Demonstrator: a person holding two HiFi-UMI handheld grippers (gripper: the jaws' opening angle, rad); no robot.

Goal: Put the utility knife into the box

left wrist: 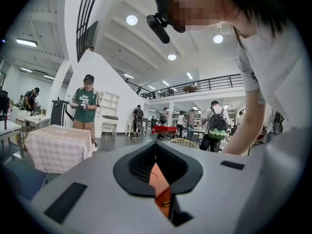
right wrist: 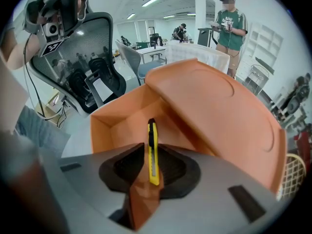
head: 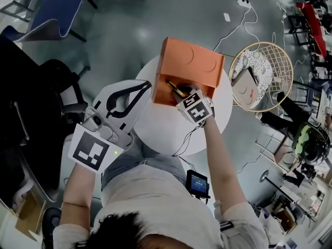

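Bench [head: 155, 123]: round, white, centre of the head view, person standing at its lower edge. Box [head: 189, 69]: orange, sits on the upper part of the bench, top centre of frame; open, w/ its lid [right wrist: 219, 111] raised and tilted, filling the right half of the right gripper view, interior exposed at centre-left. Left tool [head: 148, 84]: centre-left of the head view, over the bench's left rim, well apart from the box; jaws clenched tip to tip w/ nothing between them, and only a sliver of orange shows through the gap behind the tips in the left gripper view. Right tool [head: 182, 91]: at the box's open front side, centre of the head view; jaws clamped on the utility knife [right wrist: 153, 155]. Knife: yellow and black, gripped near its lower end, its free end pointing up-frame into the box opening, over the interior; contact w/ the box floor can't be made out.
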